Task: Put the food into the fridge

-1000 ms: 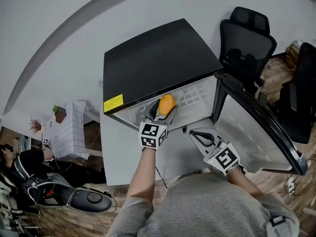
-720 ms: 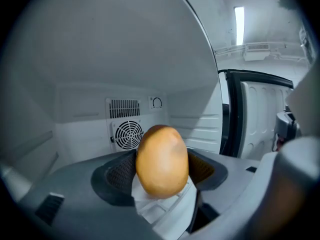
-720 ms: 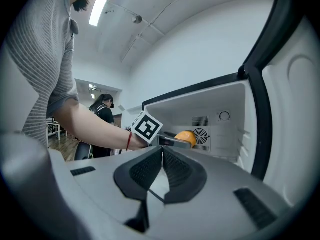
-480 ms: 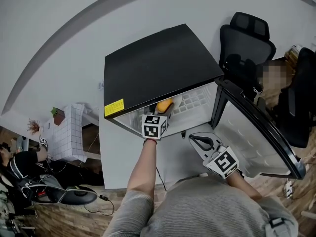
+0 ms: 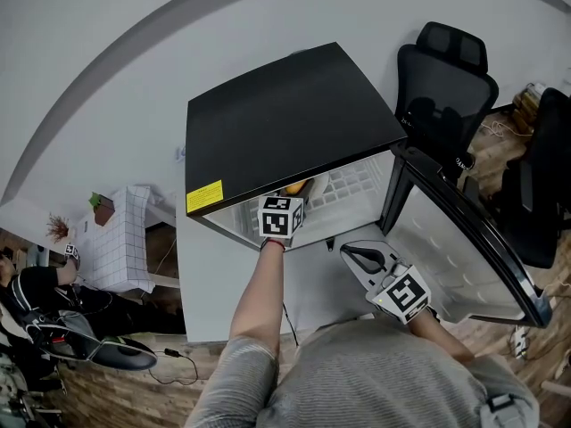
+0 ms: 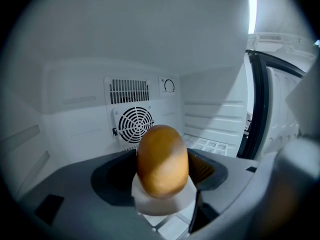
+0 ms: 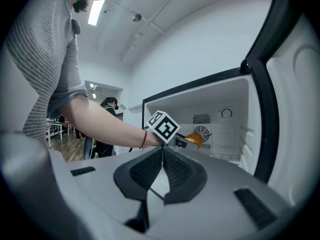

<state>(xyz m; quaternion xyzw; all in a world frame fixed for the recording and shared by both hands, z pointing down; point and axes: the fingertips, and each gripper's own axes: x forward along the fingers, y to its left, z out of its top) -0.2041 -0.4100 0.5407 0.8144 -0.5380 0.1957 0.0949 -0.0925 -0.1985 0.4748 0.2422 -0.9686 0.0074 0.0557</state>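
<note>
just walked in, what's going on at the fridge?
A person is loading a small black fridge, its door open. The left gripper is shut on an orange food item, held inside the fridge's compartment. The right gripper hangs outside by the door, jaws together, empty.

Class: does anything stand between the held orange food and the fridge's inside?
Nothing visible does. The door stands open, the left gripper holds the orange food inside the fridge, and only the rear fan shows ahead.
</note>
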